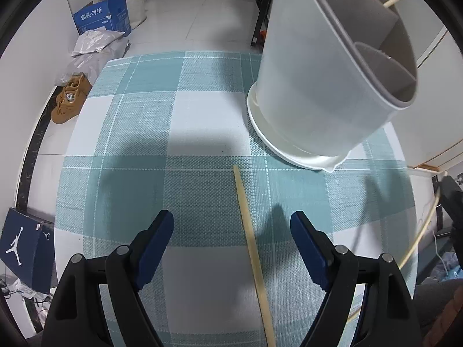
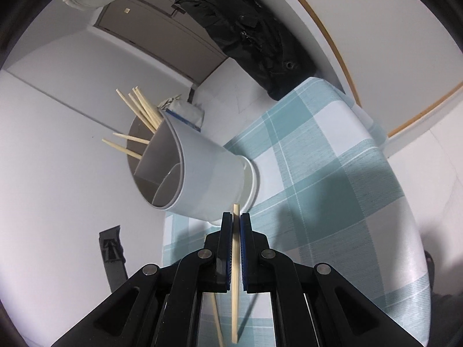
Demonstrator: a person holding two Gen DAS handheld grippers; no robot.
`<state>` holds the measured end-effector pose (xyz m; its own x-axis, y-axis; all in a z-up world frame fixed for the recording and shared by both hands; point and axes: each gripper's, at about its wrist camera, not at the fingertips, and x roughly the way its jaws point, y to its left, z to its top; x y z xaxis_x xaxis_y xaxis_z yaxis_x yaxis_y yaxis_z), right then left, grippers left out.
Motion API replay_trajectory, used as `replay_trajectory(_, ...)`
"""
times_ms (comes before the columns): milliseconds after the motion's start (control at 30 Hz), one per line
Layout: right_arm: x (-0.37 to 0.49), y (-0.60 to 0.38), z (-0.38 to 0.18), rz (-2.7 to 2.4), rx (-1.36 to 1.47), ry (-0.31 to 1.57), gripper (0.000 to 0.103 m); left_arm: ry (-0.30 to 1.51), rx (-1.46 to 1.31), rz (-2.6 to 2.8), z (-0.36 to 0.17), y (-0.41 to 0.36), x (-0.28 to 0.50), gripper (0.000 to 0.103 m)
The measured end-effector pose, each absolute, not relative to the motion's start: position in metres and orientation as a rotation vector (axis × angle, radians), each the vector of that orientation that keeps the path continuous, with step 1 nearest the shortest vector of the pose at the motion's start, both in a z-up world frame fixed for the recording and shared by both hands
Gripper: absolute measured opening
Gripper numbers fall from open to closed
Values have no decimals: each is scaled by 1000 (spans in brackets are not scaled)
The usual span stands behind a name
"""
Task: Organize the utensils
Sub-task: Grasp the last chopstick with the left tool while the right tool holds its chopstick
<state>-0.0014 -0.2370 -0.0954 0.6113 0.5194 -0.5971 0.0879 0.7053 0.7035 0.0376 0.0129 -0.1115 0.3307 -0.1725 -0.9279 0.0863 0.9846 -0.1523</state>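
Bamboo chopstick (image 2: 235,260) pinched in right gripper (image 2: 236,219); left gripper (image 1: 231,222) wide, empty, over another chopstick (image 1: 253,254).

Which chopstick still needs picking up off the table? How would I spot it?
Find the table with the teal-and-white checked cloth, then the tall white plastic utensil holder standing on it. In front of the holder one pale wooden chopstick lies flat on the cloth; the other chopsticks stand in the holder or sit clamped in a gripper.

"套装勿拆" on blue carton (image 1: 102,17), Jumpman logo on navy box (image 1: 24,245)
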Motion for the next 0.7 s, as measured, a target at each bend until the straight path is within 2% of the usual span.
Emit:
replay_trajectory(133, -3, -242, -95, 285, 772, 889, 4, 1238, -79, -169, -114, 9, 42, 78)
replay_trajectory(167, -3, -243, -95, 289, 776, 889, 4, 1246, -62, -164, -116, 7, 44, 73)
replay_trajectory(267, -3, -245, -92, 291, 768, 879, 4, 1243, 1, -140, -116, 1, 45, 67)
replay_trajectory(433, -3, -246, -89, 289, 743, 869, 4, 1239, 45, -128, -115, -3, 48, 40)
replay_trajectory(500, -3, -248, -88, 287, 750, 866, 4, 1236, 41, -133, -113, -3, 48, 18)
replay_trajectory(600, -4, -251, -88, 279, 758, 861, 4, 1231, 44, -139, -114, -9, 47, 5)
replay_trajectory(700, -6, -252, -85, 267, 745, 851, 4, 1221, 69, -139, -114, -14, 45, 4)
